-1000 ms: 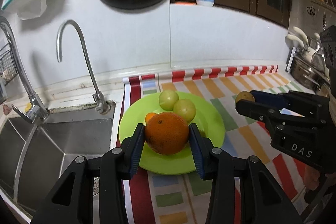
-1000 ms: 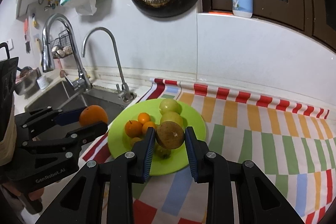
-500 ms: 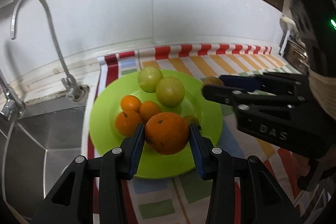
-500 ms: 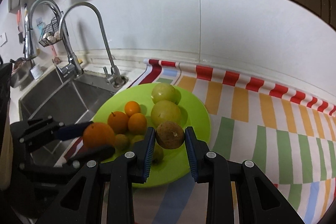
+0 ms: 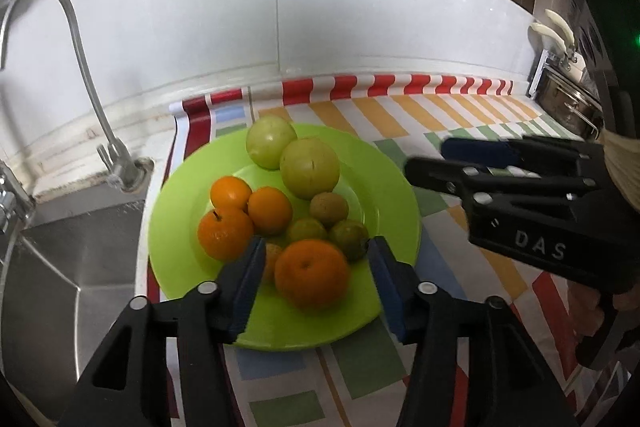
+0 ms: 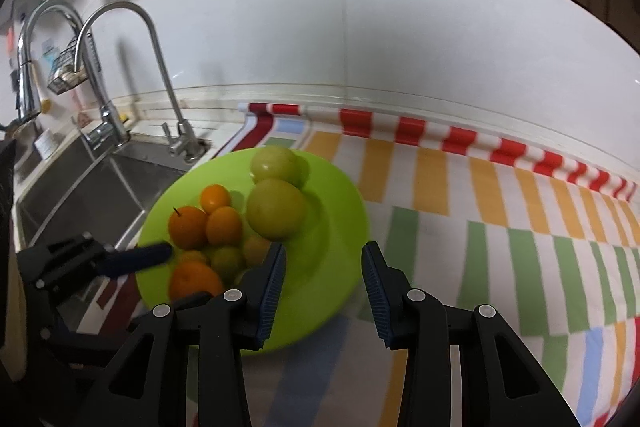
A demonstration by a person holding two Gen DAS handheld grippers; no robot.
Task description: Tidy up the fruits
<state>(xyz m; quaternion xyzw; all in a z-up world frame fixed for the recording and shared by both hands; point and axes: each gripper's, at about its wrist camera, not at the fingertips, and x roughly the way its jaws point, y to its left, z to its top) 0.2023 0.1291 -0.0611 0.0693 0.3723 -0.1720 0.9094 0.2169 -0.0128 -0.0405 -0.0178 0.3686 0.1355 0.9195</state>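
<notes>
left tongs (image 5: 316,279): open, straddling orange (image 5: 312,273) | right tongs (image 6: 324,283): open, empty | plate (image 5: 384,187)

Two matte black plastic grippers are seen, the left gripper (image 5: 316,277) and the right gripper (image 6: 323,291), each built of angular, cut-out arms joined by round silver screws at the lower part of the frame. Ribbed dark blue pads are fitted on the inner faces of the fingers (image 5: 246,283). At the right of the left wrist view, white letters "DAS" are printed on the right gripper's black body, with pale wrapping behind it.
</notes>
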